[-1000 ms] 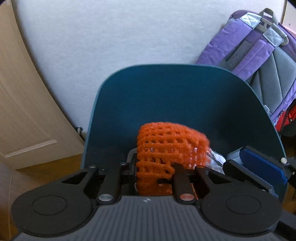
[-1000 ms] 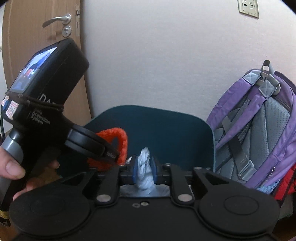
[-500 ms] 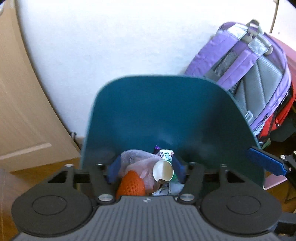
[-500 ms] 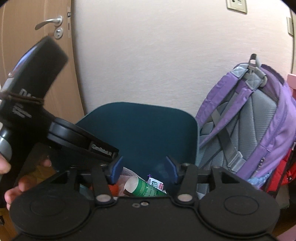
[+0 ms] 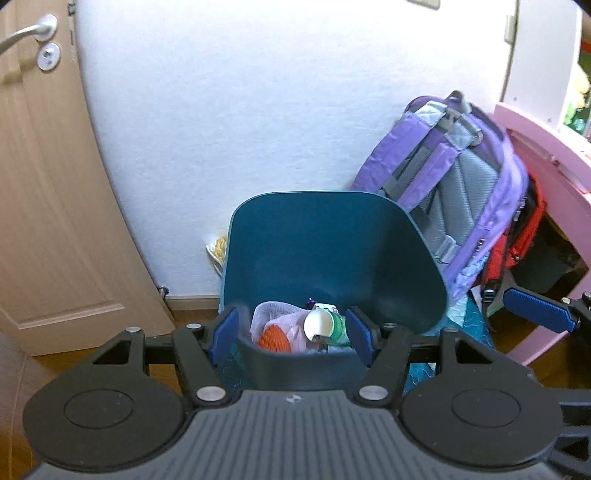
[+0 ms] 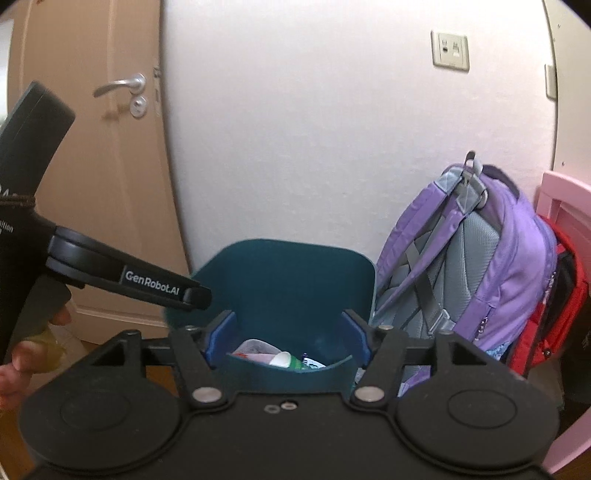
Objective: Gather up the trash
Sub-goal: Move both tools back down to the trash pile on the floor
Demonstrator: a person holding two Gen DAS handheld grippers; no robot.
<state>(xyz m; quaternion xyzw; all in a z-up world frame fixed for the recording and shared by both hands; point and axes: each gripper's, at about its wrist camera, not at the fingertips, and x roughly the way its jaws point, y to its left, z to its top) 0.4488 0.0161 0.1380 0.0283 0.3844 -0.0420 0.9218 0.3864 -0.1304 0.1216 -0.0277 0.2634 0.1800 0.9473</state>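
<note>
Your bin (image 5: 325,254), teal and open-topped, stands on the floor against the white wall (image 5: 258,110). Inside it lies the trash: an orange net (image 5: 272,338) at the lower left, half wrapped in a pale pink mesh (image 5: 275,315); just right of these a green cup (image 5: 325,325) on its side, white mouth turned toward you; a small printed wrapper (image 5: 322,306) behind the cup. From the right wrist view only the tops of the mesh, cup (image 6: 286,360) and wrapper show over the bin's near rim (image 6: 291,373). Your left gripper (image 5: 291,330) hangs above the bin's near edge, its blue pads (image 5: 226,328) apart, nothing between them but the view down into the bin. Your right gripper (image 6: 286,338) sits likewise over the bin (image 6: 280,280), jaws opening, pads (image 6: 221,334) parted and bare; one of its blue fingers shows at the right edge of the left wrist view. The left gripper's black body (image 6: 122,280) crosses the left of the right wrist view, with your hand (image 6: 22,354) on its handle. Right of the bin, a purple backpack (image 5: 458,184) leans on the wall, touching the bin's side; a red bag (image 5: 524,236) sits behind it; pink furniture (image 5: 546,155) stands beyond. Left of the bin, a yellowish packet (image 5: 217,248) is wedged by the wall, then a wooden door (image 5: 48,221) with a metal handle (image 5: 27,31). A socket plate (image 6: 450,50) is on the wall above.
</note>
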